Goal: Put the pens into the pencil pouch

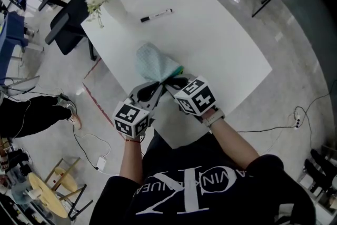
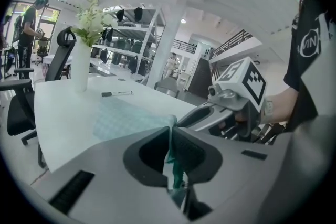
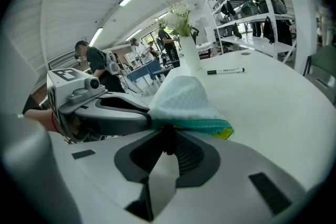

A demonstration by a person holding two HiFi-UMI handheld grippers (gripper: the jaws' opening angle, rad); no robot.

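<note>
Teal pencil pouch (image 1: 154, 62), lying on the counter (image 1: 226, 50), has its near edge clamped by left gripper (image 1: 158, 84) and right gripper (image 1: 170, 82), likely to spread its mouth for the pen (image 1: 156, 15) lying well beyond.

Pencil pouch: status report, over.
Left tongs and right tongs both shut on pencil pouch, near edge. Marker pen lies on table beyond, not yet in. Flower vase stands left of it, apart.
</note>
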